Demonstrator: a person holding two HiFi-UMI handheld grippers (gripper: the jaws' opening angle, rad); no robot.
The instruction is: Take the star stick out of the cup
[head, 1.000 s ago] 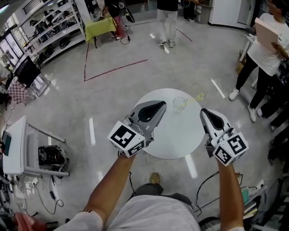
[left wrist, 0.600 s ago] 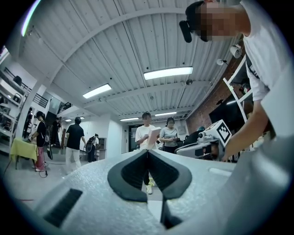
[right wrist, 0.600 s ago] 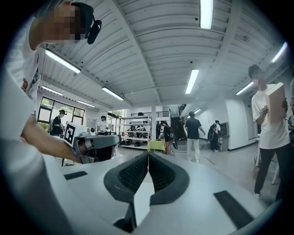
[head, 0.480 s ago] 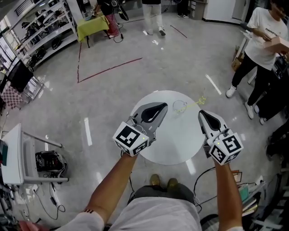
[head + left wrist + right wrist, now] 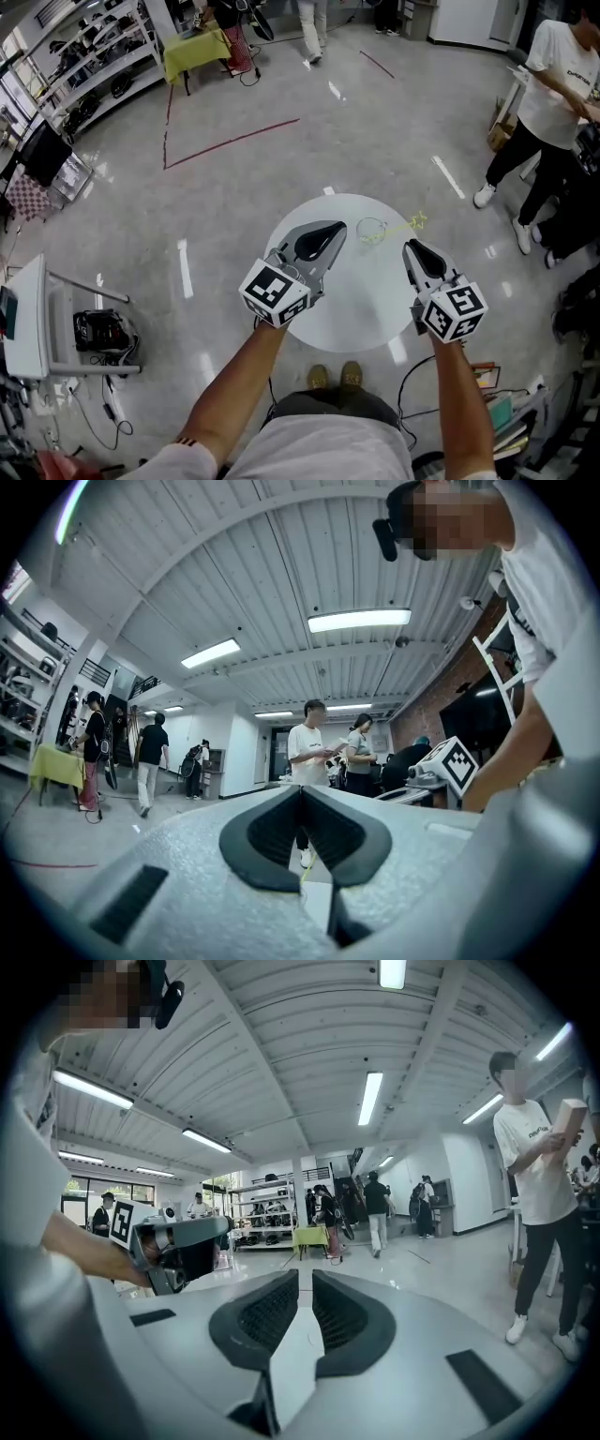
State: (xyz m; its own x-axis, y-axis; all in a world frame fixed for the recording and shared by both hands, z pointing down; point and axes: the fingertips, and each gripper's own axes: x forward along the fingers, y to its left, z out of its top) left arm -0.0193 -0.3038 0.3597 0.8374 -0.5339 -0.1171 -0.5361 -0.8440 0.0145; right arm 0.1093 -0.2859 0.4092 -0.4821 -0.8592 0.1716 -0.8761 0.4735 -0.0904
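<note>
Room: large open workshop hall, seen steeply from above.
Floor: one stretch of grey polished concrete, glossy with light streaks; red tape lines laid across it at upper left.
Ceiling: white ribbed panels with long strip lights, shown in both gripper views.
Shelving rack: one, at the far left, loaded with dark gear.
Cloth-covered table: one, yellow-green, beside the rack.
Bystanders: one in a white shirt and dark trousers at the right; others at the far edge, cut off by the frame, number unclear.
Tabletop: one, round and white, directly below the holder; bare apart from the cup.
Left gripper: one, over the tabletop's left part, pointing away from the holder; jaws closed together with nothing between them, read from the left gripper view.
Right gripper: one, over the tabletop's right edge; jaws closed, only a thin slit between the pads and nothing in it.
Cup: one, clear, upright on the far part of the tabletop, between the two grippers' tips and apart from both.
Star stick: one, pale yellow, standing in the cup, leaning over the rim to the right with the star end near the tabletop's far-right edge; untouched by either gripper.
</note>
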